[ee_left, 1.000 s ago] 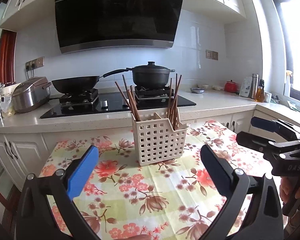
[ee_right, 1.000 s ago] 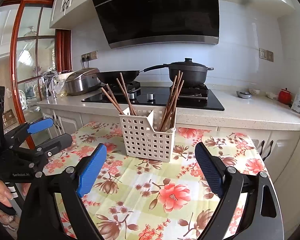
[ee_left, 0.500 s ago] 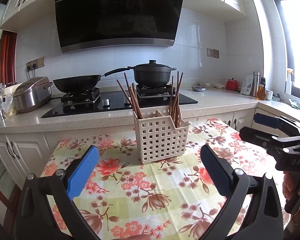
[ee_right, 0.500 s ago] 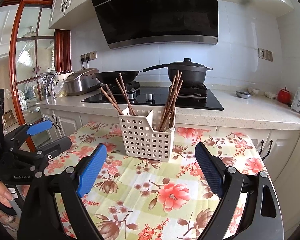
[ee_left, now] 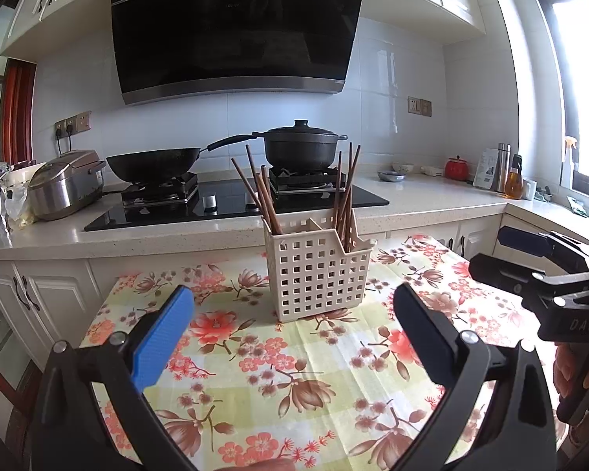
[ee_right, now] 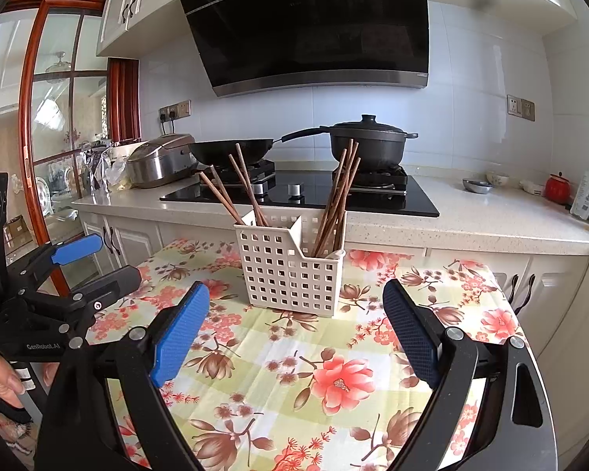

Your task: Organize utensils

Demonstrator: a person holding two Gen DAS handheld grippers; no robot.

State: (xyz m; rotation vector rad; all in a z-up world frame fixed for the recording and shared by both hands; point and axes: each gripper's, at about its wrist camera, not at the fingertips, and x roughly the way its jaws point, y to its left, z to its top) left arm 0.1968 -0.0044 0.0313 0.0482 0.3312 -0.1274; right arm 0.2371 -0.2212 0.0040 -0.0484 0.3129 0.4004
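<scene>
A cream perforated basket (ee_left: 318, 274) (ee_right: 290, 271) with a divider stands on the floral tablecloth (ee_left: 255, 373) (ee_right: 294, 373). Several brown chopsticks (ee_left: 259, 192) (ee_right: 235, 192) lean left in its left compartment. Another bunch of chopsticks (ee_left: 345, 196) (ee_right: 341, 196) stands in the right compartment. My left gripper (ee_left: 292, 302) (ee_right: 114, 257) is open and empty, a little short of the basket. My right gripper (ee_right: 296, 294) (ee_left: 491, 251) is also open and empty, and faces the basket from the right side.
Behind the table runs a counter with a black hob (ee_left: 235, 204), a wok (ee_left: 153, 163), a lidded pot (ee_left: 302, 149) and a rice cooker (ee_left: 66, 184). Bottles and a red pot (ee_left: 457, 167) stand at the counter's right end. A person's hand (ee_right: 0, 380) shows at the left.
</scene>
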